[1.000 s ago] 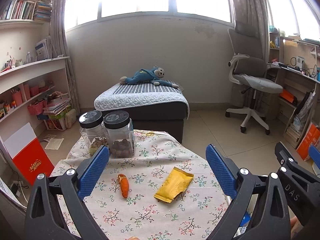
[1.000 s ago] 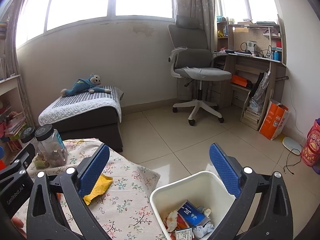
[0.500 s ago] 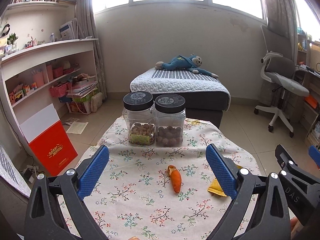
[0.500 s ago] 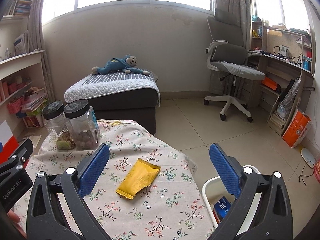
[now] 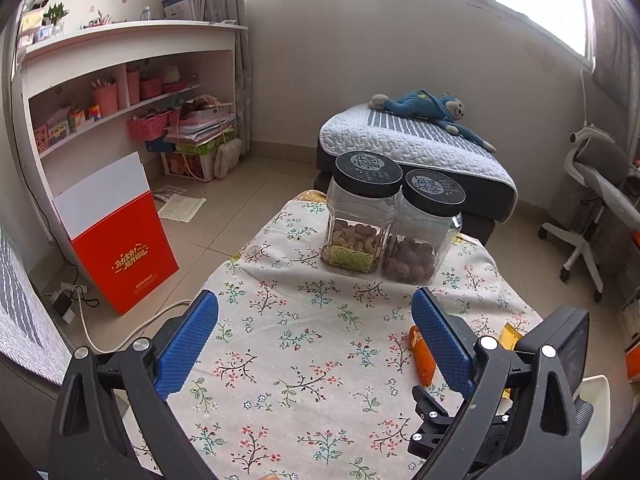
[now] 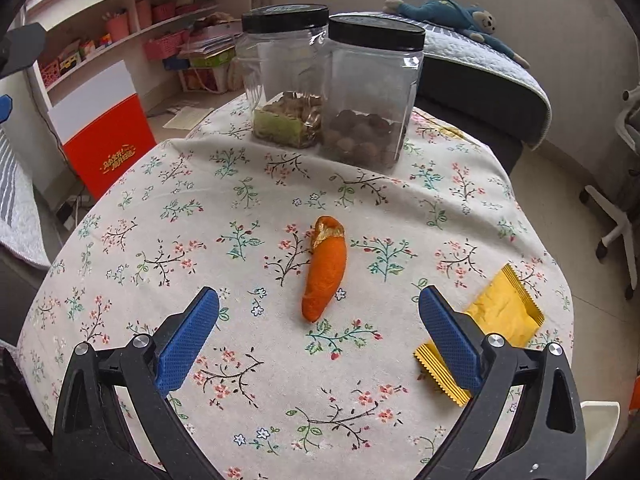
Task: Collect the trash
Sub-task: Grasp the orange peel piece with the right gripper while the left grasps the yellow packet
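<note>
Between the spread right gripper point(image 6: 318, 332) fingers, orange peel point(image 6: 325, 269) lengthwise, torn end away.

You have two clear jars with black lids standing side by side, touching, at the far edge of the floral tablecloth point(image 6: 200, 208): the cashew jar point(image 5: 362, 216) left, the dark-nut jar point(image 5: 424, 228) right. Beyond them a blue plush monkey point(image 5: 428, 106) lies on the bed point(image 5: 400, 148).
</note>
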A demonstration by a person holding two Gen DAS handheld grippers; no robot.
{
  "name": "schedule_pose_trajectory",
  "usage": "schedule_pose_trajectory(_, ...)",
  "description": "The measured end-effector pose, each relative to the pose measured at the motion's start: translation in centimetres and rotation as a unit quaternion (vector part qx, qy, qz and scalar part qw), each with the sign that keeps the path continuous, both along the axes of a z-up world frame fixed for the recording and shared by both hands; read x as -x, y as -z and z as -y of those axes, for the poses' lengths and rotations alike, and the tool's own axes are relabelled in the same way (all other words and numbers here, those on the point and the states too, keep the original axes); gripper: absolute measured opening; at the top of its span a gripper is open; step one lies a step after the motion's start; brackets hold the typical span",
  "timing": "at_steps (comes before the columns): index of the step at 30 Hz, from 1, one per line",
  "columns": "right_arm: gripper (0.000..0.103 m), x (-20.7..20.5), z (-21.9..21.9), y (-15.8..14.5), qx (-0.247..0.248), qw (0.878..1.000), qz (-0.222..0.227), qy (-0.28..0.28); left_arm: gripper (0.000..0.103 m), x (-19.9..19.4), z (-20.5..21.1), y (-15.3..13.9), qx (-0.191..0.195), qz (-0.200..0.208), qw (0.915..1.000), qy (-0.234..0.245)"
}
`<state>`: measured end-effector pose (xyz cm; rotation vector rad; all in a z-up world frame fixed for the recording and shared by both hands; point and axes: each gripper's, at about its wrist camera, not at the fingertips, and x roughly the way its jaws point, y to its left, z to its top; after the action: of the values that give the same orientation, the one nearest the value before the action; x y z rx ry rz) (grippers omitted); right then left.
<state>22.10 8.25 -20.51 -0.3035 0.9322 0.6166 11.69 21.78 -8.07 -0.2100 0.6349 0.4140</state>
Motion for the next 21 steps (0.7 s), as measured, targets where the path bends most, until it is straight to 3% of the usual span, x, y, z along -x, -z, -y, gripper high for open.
schedule_pose_trajectory(3,0.095,-1.5,-1.1,1.1,-0.012,1.0,-0.016,-0.001,0.094,-0.3,-0.6,0.3,-0.002,-0.006,1.0,-0.001)
schedule_pose_trajectory(5,0.09,-2.4,-1.7,2.1,-0.001,1.0,-0.022,0.008,0.094,-0.5,-0.7,0.8,-0.004,-0.012,0.9999,-0.001)
schedule_pose_trajectory(8,0.061,-3.8,-1.6,4.2,0.023,0.998,-0.045,0.027,0.094,-1.0,-0.8,1.4,-0.005,-0.022,0.9998,0.001)
schedule_pose_trajectory(12,0.022,-4.5,-0.2,3.9,-0.005,0.997,-0.05,0.054,0.094,-1.5,-0.4,2.0,-0.01,-0.029,0.9995,0.011)
schedule_pose_trajectory(17,0.018,-4.5,2.3,2.7,-0.026,0.995,-0.058,0.079,0.094,-2.4,-0.1,2.5,0.007,-0.037,0.9992,0.015)
schedule_pose_trajectory(21,0.018,-3.7,4.2,0.3,-0.035,0.995,-0.036,0.091,0.094,-2.9,0.7,2.5,0.009,-0.036,0.9991,0.021)
